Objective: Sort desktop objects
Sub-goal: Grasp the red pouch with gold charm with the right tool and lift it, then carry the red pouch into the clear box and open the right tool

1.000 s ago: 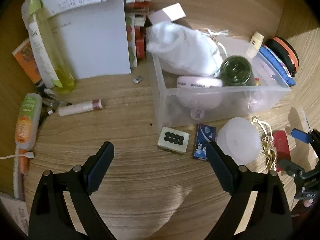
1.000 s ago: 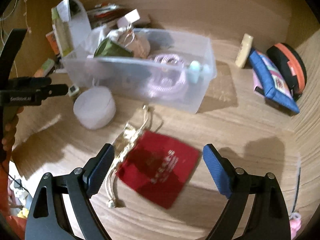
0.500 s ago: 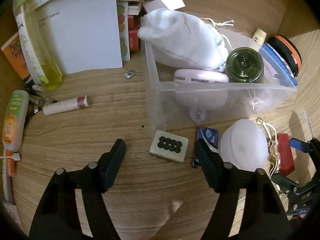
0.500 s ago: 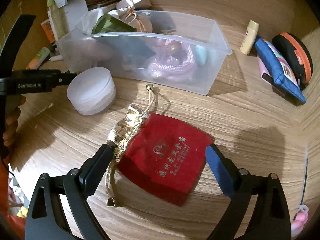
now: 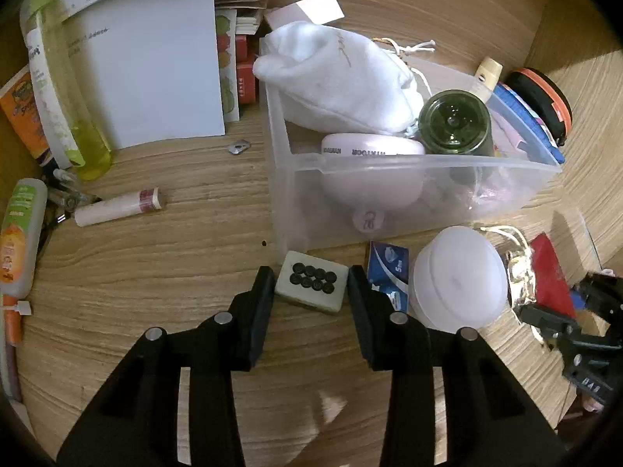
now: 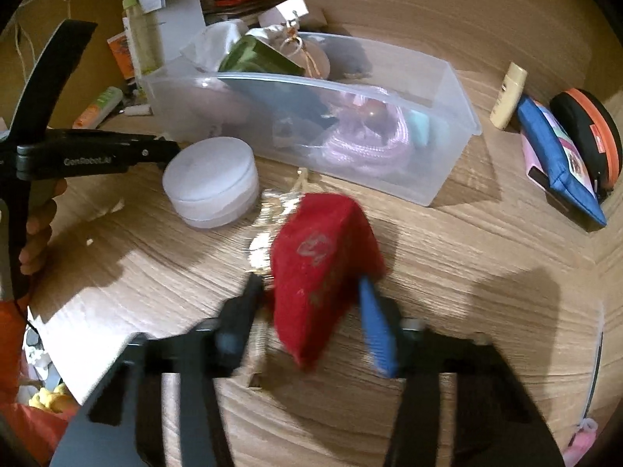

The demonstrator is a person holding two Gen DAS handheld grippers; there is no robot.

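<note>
In the left wrist view my left gripper [image 5: 309,284] has closed around a small cream tile with black dots [image 5: 311,281] lying on the wooden desk in front of the clear plastic bin [image 5: 296,210]. In the right wrist view my right gripper [image 6: 307,295] is shut on a red drawstring pouch [image 6: 323,264] with a gold top, bunched up between its fingers just above the desk. The bin [image 6: 447,179] holds a white cloth bag [image 5: 335,74], a green jar [image 5: 453,122], a pink case and pink cord.
A white round container [image 5: 459,282] and a blue packet [image 5: 389,268] lie beside the tile. Bottles, tubes and papers crowd the left [image 5: 66,89]. A blue pouch [image 6: 560,167] and an orange-rimmed case [image 6: 588,132] lie at the right.
Both grippers moved down and closed: the left around the dotted tile, the right on the red pouch, which is now bunched and lifted off the desk.
</note>
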